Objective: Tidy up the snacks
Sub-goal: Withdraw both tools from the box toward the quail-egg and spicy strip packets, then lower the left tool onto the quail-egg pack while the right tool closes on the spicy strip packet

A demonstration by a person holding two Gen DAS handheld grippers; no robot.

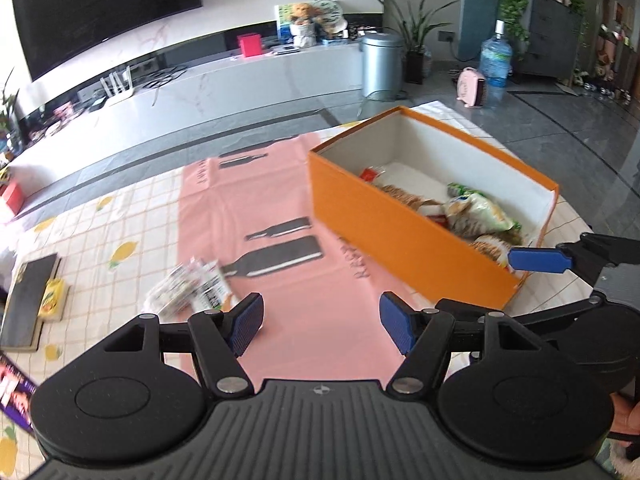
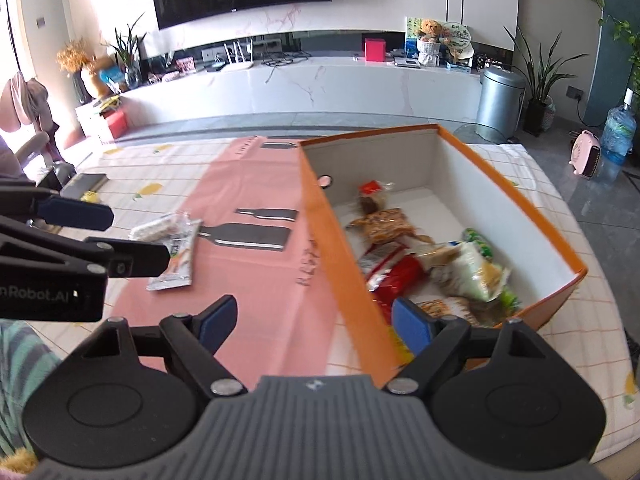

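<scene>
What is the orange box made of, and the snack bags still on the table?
The orange box looks like cardboard: thin stiff walls, matte orange outside, plain white inside. The snack bags look like thin plastic wrap, shiny and crinkled, partly see-through, though blur leaves that uncertain.

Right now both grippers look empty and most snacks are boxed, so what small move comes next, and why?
Probably bring the left gripper, open and empty, down toward the loose snack packets lying on the pink mat. They seem the only snacks outside the orange box, and they lie on its side.
</scene>
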